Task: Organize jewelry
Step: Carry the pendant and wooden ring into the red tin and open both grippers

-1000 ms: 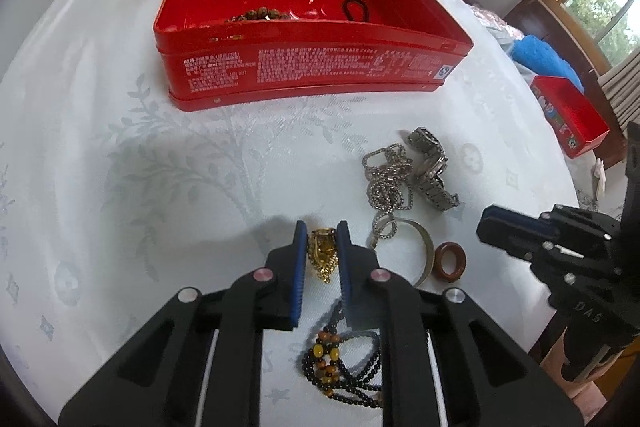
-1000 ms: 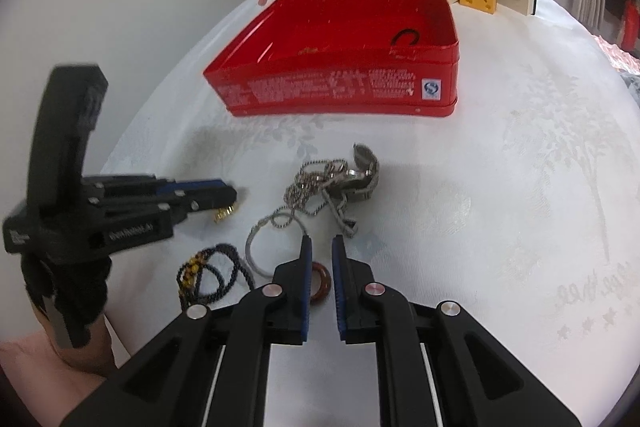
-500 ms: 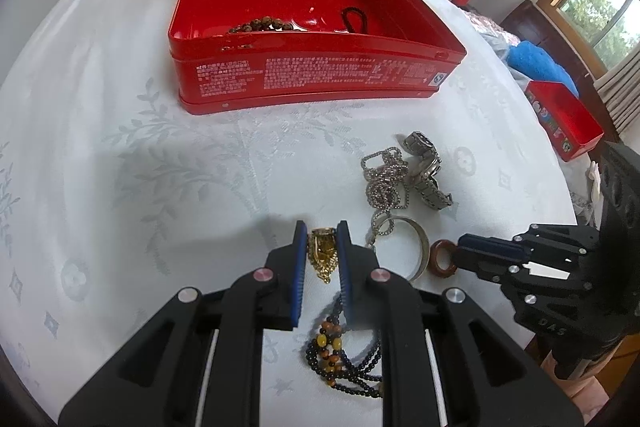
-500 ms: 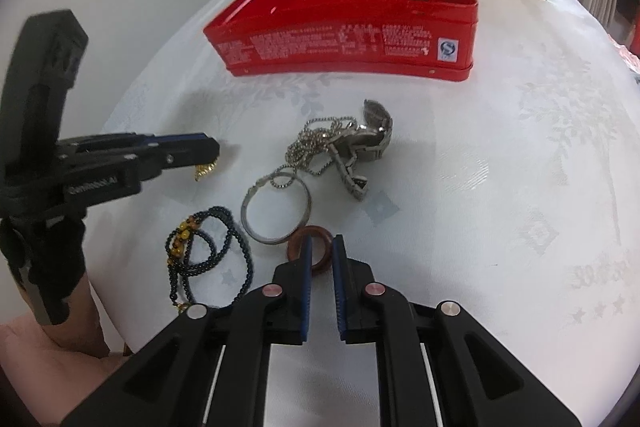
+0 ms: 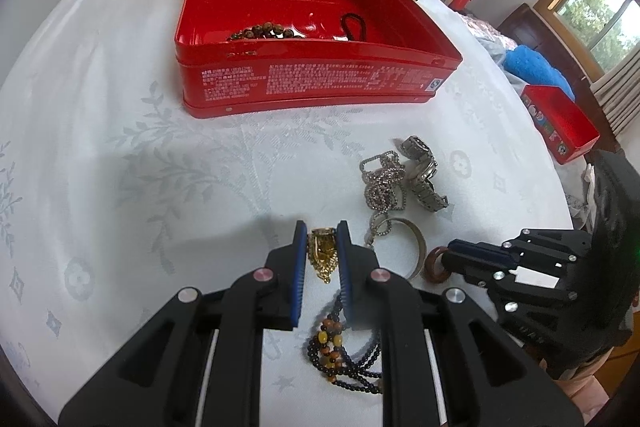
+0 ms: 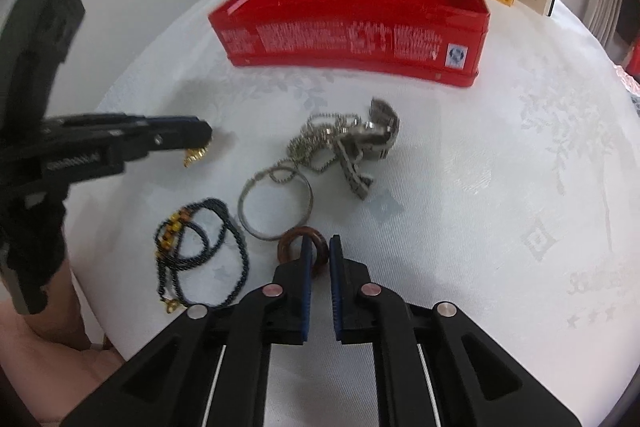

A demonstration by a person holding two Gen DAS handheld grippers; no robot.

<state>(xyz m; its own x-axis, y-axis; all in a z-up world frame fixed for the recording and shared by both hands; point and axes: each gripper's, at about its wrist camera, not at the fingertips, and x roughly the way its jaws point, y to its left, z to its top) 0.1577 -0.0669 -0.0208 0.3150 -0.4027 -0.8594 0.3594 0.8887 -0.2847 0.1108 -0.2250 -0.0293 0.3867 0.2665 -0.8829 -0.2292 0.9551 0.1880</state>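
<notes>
Jaws of your right gripper [image 6: 318,251] have just closed on the brown ring [image 6: 298,247], lifting it beside the silver bangle [image 6: 275,205]; your left gripper [image 5: 322,247] still pinches the gold pendant [image 5: 323,254]. Both pieces await the red tin [image 5: 312,83].

A small gold filigree pendant [image 5: 322,254] is sitting clamped upright between blue pads. A brown wooden ring [image 6: 297,245] is lying beside a plain silver bangle [image 6: 275,205], near a tangled silver chain [image 6: 320,141] and a steel watch [image 6: 374,143].
</notes>
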